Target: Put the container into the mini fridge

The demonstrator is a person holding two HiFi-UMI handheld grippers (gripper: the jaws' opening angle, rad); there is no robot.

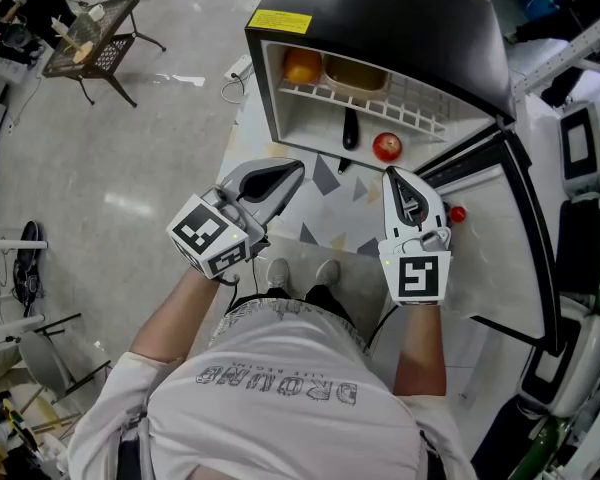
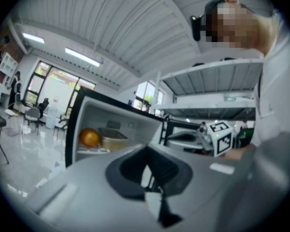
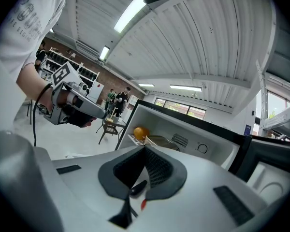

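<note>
The container (image 1: 355, 73) sat inside the fridge (image 1: 400, 18) on its shelf, so the placing looked done; left gripper (image 1: 292, 172) and right gripper (image 1: 393, 176) hovered before the fridge, jaws together, empty, with its door (image 1: 490, 268) unclosed

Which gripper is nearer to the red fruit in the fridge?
Right. The right gripper has its tip just below the red fruit; the left gripper is farther away, to its lower left.
</note>
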